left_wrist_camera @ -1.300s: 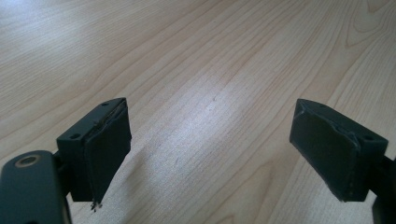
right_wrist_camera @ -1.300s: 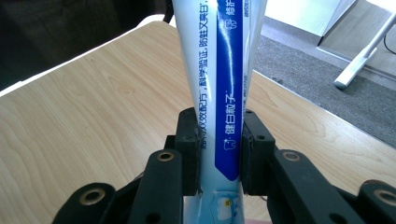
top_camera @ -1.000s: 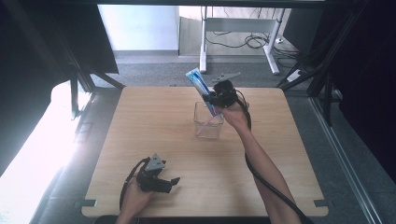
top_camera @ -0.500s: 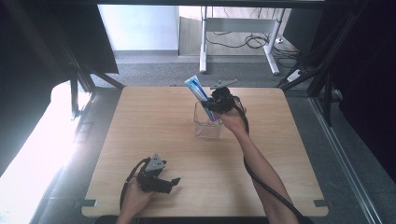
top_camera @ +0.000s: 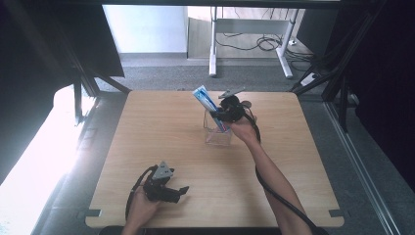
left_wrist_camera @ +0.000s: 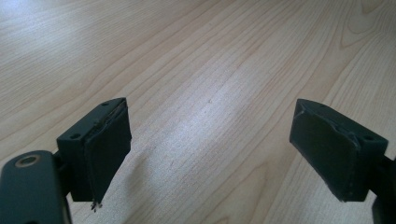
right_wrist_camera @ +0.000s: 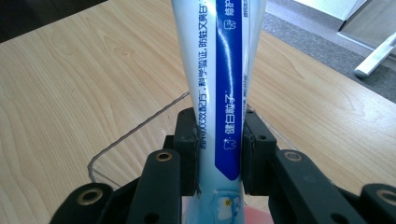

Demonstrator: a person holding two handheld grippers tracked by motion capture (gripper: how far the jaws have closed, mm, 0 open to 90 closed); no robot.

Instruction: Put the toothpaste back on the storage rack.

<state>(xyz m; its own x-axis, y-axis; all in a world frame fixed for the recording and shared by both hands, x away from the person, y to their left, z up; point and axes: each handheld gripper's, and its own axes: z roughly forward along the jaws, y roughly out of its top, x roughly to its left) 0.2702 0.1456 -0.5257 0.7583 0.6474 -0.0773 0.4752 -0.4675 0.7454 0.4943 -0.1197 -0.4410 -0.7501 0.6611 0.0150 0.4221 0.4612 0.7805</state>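
A blue and white toothpaste tube (top_camera: 206, 102) (right_wrist_camera: 219, 88) leans up and to the left out of a clear plastic box (top_camera: 218, 132) near the table's far middle. My right gripper (top_camera: 221, 115) (right_wrist_camera: 219, 156) is shut on the tube's lower part, right over the box, whose clear rim (right_wrist_camera: 135, 128) shows below the jaws. My left gripper (top_camera: 182, 191) (left_wrist_camera: 210, 151) rests low over the wooden table near its front left edge, open, with bare wood between its fingers.
The light wooden table (top_camera: 161, 137) stretches wide around the box. Beyond its far edge is grey floor with a white desk frame (top_camera: 249, 29) and cables. Dark frame struts (top_camera: 337, 73) stand at the table's far corners.
My right gripper has moved the toothpaste tube slightly left and lower, down into the clear box. The left gripper has stayed put.
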